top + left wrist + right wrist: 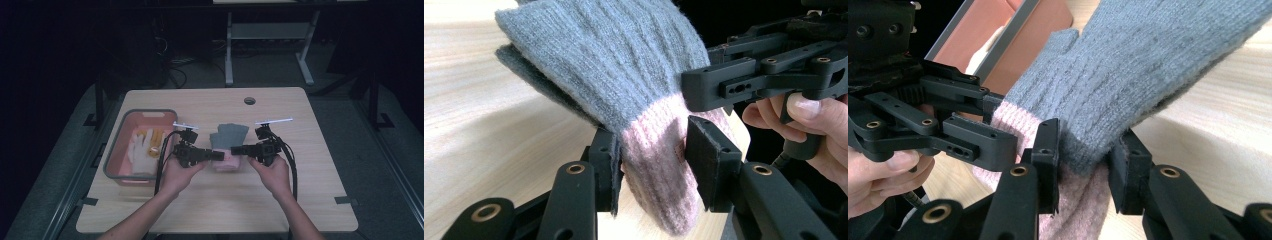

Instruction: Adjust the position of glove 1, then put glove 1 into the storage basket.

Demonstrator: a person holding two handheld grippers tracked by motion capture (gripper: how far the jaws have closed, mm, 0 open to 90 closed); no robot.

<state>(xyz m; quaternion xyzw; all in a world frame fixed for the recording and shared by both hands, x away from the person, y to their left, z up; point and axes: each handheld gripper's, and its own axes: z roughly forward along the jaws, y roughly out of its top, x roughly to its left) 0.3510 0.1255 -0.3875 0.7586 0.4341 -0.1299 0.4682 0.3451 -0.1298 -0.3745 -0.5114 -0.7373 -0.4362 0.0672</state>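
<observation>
the left tongs and the right tongs are both clamped on the pink cuff of the grey knit glove, which lies mid-bench, just right of the pink basket holding white gloves.

No readable text, label, brand or number appears anywhere. The grey knitted glove with a pink cuff carries no lettering. The pale wooden counter is unmarked too.

Table with basin, gloves
</observation>
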